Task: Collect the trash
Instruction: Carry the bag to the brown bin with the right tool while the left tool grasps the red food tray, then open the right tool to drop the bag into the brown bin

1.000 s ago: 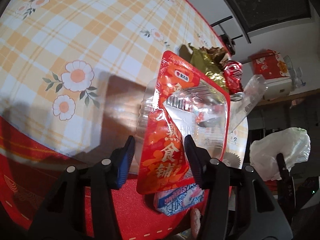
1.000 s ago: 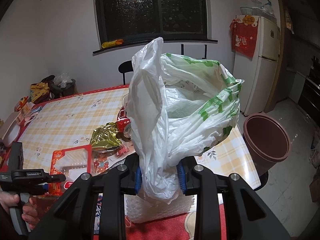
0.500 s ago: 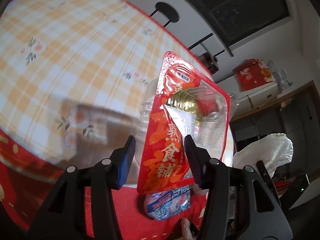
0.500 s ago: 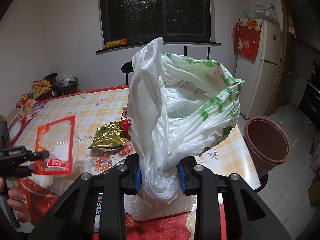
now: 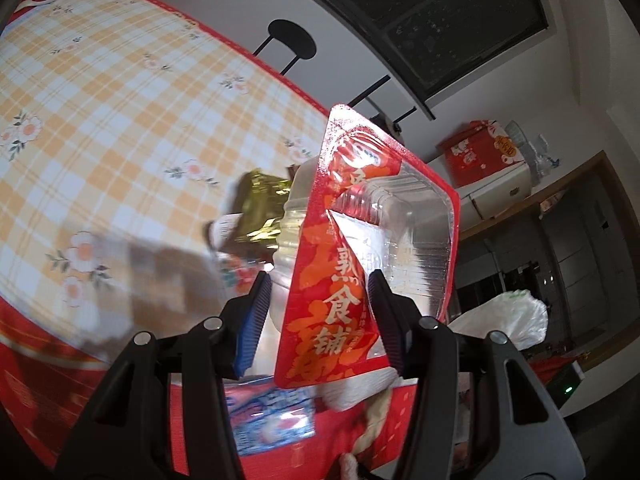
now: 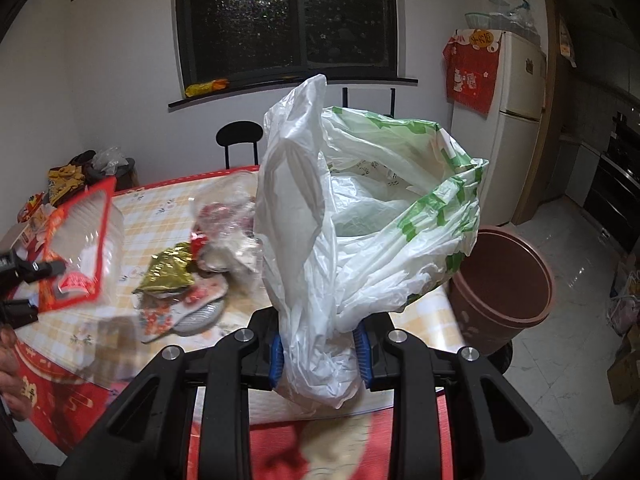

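My left gripper (image 5: 318,312) is shut on a clear plastic food tray with a torn red printed film (image 5: 372,248), held up above the table's near edge. From the right wrist view the same tray (image 6: 82,248) hangs at the far left, gripped by the left gripper (image 6: 28,284) in a person's hand. My right gripper (image 6: 320,354) is shut on the bunched side of a white plastic bag with green print (image 6: 360,216), whose mouth gapes upward. A gold foil wrapper (image 6: 170,270) and other crumpled wrappers (image 6: 224,232) lie on the checked tablecloth (image 5: 120,120).
A brown waste bin (image 6: 504,284) stands on the floor right of the table. A white fridge (image 6: 516,120) with a red cloth is at the back right. Black chairs (image 6: 240,138) sit behind the table. Snack packs (image 6: 64,180) pile at the table's far left corner.
The left gripper has lifted the red-film tray off the table and tilted up. The right gripper with the bag has shifted sideways, so the table's trash now sits nearer the bag.
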Motion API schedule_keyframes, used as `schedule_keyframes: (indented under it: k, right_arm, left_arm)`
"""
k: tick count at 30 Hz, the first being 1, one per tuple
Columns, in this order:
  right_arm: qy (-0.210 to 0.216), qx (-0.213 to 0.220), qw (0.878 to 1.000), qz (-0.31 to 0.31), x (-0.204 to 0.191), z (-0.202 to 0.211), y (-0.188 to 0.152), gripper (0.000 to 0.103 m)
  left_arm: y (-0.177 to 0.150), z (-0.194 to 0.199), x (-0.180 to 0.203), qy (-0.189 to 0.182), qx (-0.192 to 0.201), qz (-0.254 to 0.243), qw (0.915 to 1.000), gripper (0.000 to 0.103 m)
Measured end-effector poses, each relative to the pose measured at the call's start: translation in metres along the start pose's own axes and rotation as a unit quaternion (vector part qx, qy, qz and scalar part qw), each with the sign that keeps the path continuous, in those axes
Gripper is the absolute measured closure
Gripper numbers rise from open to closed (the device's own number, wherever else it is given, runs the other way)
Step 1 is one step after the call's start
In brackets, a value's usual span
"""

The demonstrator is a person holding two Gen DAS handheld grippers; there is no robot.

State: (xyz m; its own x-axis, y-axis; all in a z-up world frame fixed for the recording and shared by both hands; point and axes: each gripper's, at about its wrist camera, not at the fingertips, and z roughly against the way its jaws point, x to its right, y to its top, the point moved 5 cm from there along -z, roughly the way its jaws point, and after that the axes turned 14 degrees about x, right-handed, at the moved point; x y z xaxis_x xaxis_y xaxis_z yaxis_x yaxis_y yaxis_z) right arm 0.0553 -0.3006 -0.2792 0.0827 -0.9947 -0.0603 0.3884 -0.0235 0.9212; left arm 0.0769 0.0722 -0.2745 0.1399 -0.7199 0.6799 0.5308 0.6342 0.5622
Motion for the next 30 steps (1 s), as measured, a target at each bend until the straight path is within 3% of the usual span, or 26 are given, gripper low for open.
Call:
schedule_keyframes:
  k: [10,16,21,27,30]
  right_arm:
    - [-0.002,-0.011,0.999,-0.033,0.124,-0.034,0.011,0.074]
    - [-0.024,-0.019,0.997,-0.065,0.227,-0.074,0.015,0.074]
    - [-0.034,-0.056,0.997,-0.052,0.293,-0.117,0.004,0.074]
    - [-0.022,-0.089,0.993,-0.075,0.331,-0.16,-0.001,0.071]
    - [-0.01,-0.099,0.991,-0.088,0.339,-0.174,-0.001,0.058]
  left_arm:
    - [-0.022,-0.027,0.09,0.011,0.041,0.02,0.9989,0.051]
    - [-0.041,-0.044,0.149,0.029,0.063,0.008,0.9976,0.051]
    - [-0.058,-0.053,0.187,0.038,0.082,0.012,0.9958,0.051]
    - [-0.073,-0.06,0.219,0.053,0.09,0.005,0.9945,0.051]
    - [-0.078,-0.063,0.228,0.062,0.091,0.003,0.9939,0.051]
